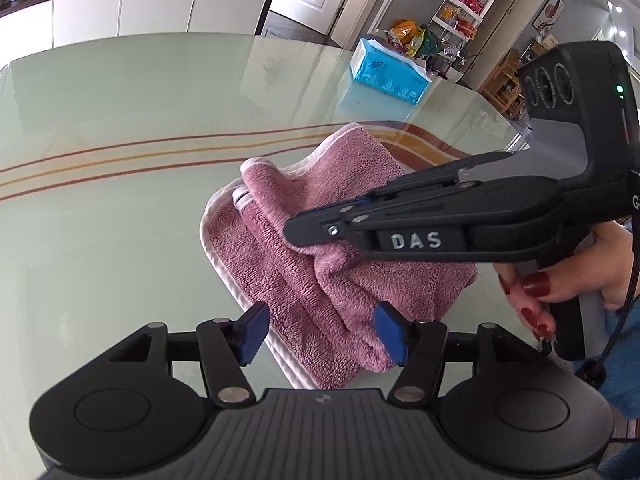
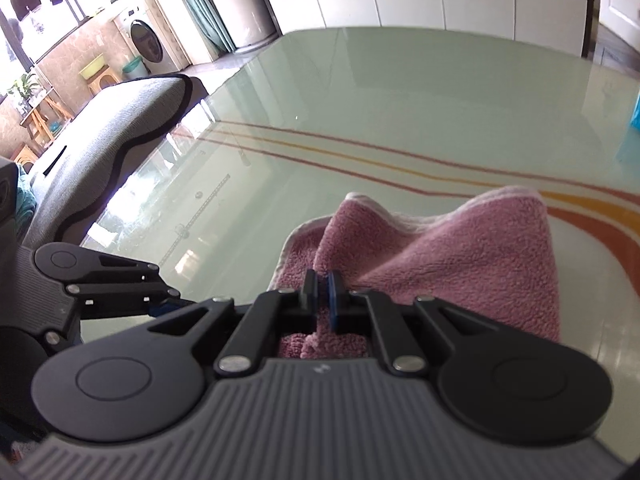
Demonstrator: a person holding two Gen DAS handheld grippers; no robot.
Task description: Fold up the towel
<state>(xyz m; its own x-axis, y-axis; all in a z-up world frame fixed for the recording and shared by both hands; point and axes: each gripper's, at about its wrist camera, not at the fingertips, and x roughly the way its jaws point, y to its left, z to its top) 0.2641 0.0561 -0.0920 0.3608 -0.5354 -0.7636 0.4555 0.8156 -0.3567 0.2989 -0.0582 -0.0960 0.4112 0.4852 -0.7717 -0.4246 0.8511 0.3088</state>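
**A:** What does the moment show?

**B:** A pink towel (image 1: 320,264) lies rumpled on the pale glass counter (image 1: 120,152), partly doubled over itself, with one white-trimmed edge flat on the glass. The right hand-held gripper (image 2: 323,296) has its blue pads pressed together on a ridge of cloth and lifts it into a peak. The left hand-held gripper (image 1: 322,334) hangs just above the near edge of the towel with its fingers spread wide and nothing between them.

**A:** Where does the risk sit?

**B:** Mostly in that pinch. The right hand-held gripper appears to hold a bunched ridge, not a clean corner, so more than one layer may be caught. If so, carrying it across would likely drag the under-layer along and leave a lump instead of a flat fold.

**A:** And the surface?

**B:** The glass looks slick. Nothing pins the flat edge down, so a pull could slide the whole towel across the counter instead of turning it over.

**A:** What about the open one?

**B:** Its pads straddle thick folds. Closing there could take the wrong layer or only the plush pile, which may slip out. The two tools are also close together, and the right one crosses the left wrist view, so a knock between them seems possible.

**A:** Anything else nearby?

**B:** A blue tissue box (image 1: 388,74) sits at the far edge, well apart from the towel.
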